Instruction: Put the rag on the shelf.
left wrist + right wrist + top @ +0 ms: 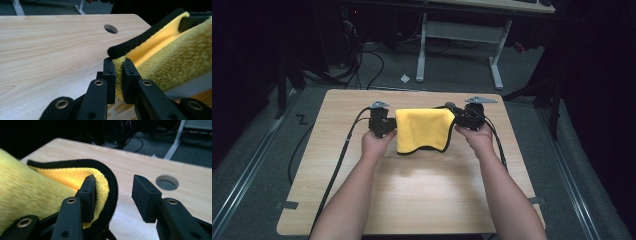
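Observation:
A yellow cloth (422,130) with a black hem hangs between both grippers above the middle of the wooden table (412,195). My left gripper (392,126) pinches its left edge; in the left gripper view the jaws (118,63) are closed tight on the yellow pile of the cloth (172,60). My right gripper (458,120) is at the cloth's right edge. In the right gripper view its jaws (113,182) stand apart, and the cloth's folded corner (32,187) drapes over the left jaw, with bare table in the gap.
A round cable hole (167,182) sits in the table near its far edge. Gripper cables trail off the table on both sides. Behind the table are white desk legs (421,50), floor cables and a white scrap (405,78).

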Motion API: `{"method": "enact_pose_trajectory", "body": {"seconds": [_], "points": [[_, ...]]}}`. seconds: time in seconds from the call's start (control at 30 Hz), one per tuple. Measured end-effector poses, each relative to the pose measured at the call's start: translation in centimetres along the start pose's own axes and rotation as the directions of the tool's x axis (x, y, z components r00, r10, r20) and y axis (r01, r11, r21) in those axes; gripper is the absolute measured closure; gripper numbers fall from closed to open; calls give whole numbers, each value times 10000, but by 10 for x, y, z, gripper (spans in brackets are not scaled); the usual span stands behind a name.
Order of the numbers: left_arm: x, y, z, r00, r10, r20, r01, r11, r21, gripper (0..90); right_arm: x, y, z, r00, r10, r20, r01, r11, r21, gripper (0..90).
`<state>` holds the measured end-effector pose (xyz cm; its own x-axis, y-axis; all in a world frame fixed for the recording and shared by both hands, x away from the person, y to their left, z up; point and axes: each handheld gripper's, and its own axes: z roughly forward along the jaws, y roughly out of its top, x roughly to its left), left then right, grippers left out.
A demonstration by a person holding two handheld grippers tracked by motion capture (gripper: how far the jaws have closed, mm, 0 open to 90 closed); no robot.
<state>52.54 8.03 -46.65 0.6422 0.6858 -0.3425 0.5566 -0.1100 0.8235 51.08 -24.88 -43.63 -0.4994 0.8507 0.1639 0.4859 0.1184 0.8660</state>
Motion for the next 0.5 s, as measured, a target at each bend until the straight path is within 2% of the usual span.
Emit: {"method": "enact_pose_trajectory", "body": {"seconds": [0.07, 0.1, 0.13, 0.17, 0.27, 0.33, 0.43, 0.5], "points": [[0, 0, -1, 9999, 24, -156, -24, 10000, 25, 831, -2, 3, -7, 9996, 145, 227, -136, 9991, -395, 564], [0, 1, -1, 9998, 33, -171, -32, 10000, 40, 828, -4, 5, -10, 9994, 278, 230, -263, 9978, -616, 563], [0, 1, -2, 9997, 56, -222, -55, 10000, 51, 813, -8, 7, -16, 9981, 604, 80, -594, 9941, -911, 562], [-1, 1, -3, 9993, 86, -355, -86, 10000, 17, 794, -11, 8, -18, 9974, 716, 113, -701, 9925, -1005, 563], [0, 2, -10, 9968, -56, -794, 34, 9996, -276, 617, -14, 8, -24, 9971, 503, 565, -454, 9953, -851, 557], [2, 2, -16, 9948, -197, -997, 155, 9990, -424, 535, -14, 6, -27, 9961, 281, 833, -226, 9975, -667, 554], [7, -1, -28, 9937, -568, -967, 484, 9949, -880, 497, -13, 1, -32, 9947, 185, 1014, -116, 9976, -688, 556], [9, -3, -35, 9914, -638, -1146, 532, 9942, -934, 476, -13, -3, -35, 9940, 154, 1082, -86, 9980, -632, 557]]}}
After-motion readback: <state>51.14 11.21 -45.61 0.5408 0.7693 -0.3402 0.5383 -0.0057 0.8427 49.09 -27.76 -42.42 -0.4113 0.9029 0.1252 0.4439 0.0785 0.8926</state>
